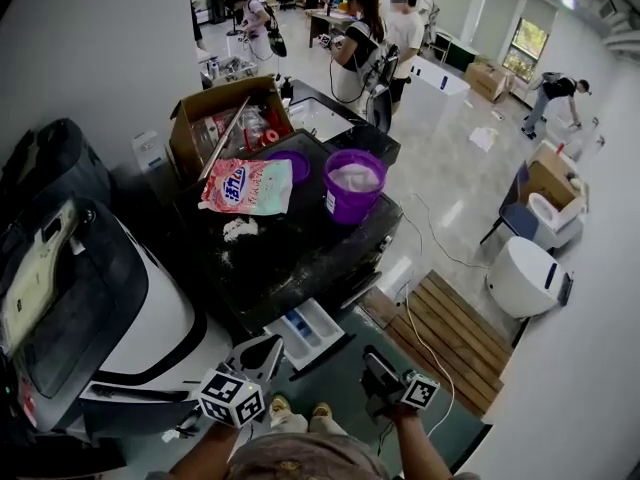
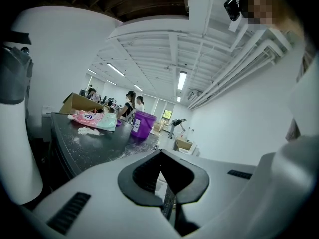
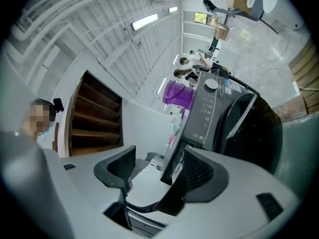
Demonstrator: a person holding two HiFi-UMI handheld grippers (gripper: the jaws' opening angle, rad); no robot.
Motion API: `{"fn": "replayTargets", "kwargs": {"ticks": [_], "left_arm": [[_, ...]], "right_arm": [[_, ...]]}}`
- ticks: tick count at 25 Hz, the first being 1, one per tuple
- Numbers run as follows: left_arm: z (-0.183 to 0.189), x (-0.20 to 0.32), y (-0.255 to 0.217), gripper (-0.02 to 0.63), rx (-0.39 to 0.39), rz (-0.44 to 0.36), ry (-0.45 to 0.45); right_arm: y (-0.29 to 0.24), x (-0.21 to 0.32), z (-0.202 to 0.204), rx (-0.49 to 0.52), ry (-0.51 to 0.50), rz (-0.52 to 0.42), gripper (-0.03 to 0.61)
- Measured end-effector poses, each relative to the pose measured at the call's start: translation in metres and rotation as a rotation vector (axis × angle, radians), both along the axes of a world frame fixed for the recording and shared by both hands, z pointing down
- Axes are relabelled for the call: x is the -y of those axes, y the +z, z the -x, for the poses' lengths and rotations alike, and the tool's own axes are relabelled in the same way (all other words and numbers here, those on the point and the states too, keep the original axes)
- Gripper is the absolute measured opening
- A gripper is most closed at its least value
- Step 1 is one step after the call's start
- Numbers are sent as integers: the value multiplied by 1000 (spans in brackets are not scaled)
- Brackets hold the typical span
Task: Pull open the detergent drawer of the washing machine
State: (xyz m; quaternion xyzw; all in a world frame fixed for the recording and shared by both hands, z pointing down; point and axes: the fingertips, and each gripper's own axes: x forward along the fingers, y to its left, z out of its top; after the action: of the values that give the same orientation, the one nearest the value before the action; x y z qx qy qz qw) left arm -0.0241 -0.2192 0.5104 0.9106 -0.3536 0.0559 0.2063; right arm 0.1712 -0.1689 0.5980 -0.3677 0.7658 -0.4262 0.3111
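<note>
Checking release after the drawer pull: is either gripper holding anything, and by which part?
Nothing is held. The right gripper has its jaws apart, clear of the pulled-out detergent drawer. The left gripper is shut on nothing.

The bucket (image 1: 352,193) is purple, the washing machine (image 1: 290,258) black, its drawer (image 1: 307,330) white.

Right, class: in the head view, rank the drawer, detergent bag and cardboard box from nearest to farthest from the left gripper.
1. The drawer, pulled out just beyond the left gripper.
2. The bag, lying on the washer.
3. The box, behind the bag, farthest back.
</note>
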Motion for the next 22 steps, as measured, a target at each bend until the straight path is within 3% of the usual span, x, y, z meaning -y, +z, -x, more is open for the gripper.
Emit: {"fn": "replayTargets", "kwargs": {"ticks": [7, 11, 18, 22], "left_arm": [[10, 9, -18, 20, -17, -33, 27], [18, 14, -28, 21, -32, -46, 21], [30, 22, -34, 20, -35, -83, -2], [38, 26, -35, 20, -23, -127, -23]], "right_arm": [[-60, 7, 19, -79, -22, -74, 288], [-67, 8, 30, -115, -16, -36, 288], [-101, 23, 52, -330, 43, -83, 228], [-107, 30, 54, -515, 80, -111, 175]]}}
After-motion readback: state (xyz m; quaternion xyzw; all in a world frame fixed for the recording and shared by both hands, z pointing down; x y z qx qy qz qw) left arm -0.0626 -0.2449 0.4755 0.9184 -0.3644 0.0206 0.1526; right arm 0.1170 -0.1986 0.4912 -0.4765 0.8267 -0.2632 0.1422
